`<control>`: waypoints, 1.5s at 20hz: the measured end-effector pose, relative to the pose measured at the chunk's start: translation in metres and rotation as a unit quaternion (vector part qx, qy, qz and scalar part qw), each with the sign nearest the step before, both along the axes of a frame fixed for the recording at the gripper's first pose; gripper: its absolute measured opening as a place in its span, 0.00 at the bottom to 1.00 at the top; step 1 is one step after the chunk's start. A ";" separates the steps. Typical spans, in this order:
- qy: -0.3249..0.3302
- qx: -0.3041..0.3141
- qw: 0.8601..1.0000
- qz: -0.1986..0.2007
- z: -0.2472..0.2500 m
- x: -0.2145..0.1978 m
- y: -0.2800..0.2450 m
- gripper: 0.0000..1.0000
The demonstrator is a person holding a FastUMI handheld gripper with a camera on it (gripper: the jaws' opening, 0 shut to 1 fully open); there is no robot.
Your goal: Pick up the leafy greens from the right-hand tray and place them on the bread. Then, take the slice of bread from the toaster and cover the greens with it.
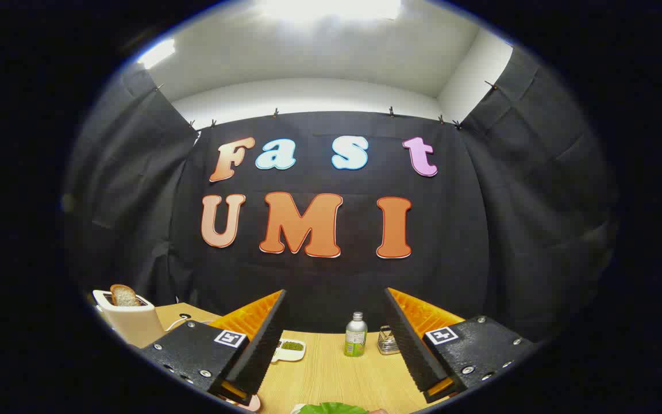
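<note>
The gripper point(331, 345) is held level above the wooden table point(331, 374), its 2 fingers point(262, 345) spread wide with nothing between them. Taking the gripper as the centre of a clock face with 12 pointing ahead along the fingers, the leafy greens point(331, 409) lie at 6, just below and short of the fingertips, with only their top edge showing; whether they sit on a tray or on bread cannot be told. The toaster point(130, 319) stands well off at about 10, a slice of bread point(124, 295) poking upright from its slot. Beyond the fingers, near 12, are a small dish of green bits point(291, 348), a small bottle point(355, 334) and a metal rack point(387, 340). Judging by the empty, open fingers and the slice in the toaster, the work is either at the pick of the greens or at the turn toward the toaster. Either move calls for tilting the gripper down and bringing both pads around the target before closing.
</note>
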State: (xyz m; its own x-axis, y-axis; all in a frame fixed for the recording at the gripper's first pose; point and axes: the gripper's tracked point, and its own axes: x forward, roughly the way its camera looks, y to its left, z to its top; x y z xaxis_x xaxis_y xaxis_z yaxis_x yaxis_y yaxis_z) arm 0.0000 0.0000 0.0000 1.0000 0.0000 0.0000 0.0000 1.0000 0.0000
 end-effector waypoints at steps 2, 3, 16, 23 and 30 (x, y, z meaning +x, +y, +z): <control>0.002 0.003 1.000 0.000 -0.001 0.000 0.000 0.97; 0.001 0.005 1.000 -0.002 0.000 0.000 -0.001 0.97; 0.015 0.014 1.000 -0.004 -0.005 0.007 0.006 0.97; 0.052 0.013 0.998 0.016 -0.027 0.003 0.005 0.97; 0.146 0.036 0.987 0.064 -0.079 -0.006 0.016 0.98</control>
State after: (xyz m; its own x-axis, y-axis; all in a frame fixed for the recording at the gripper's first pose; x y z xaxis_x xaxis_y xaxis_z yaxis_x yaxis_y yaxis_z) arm -0.0063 0.0163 -0.0791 0.9492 0.1364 -0.2837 -0.1151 0.9892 0.0905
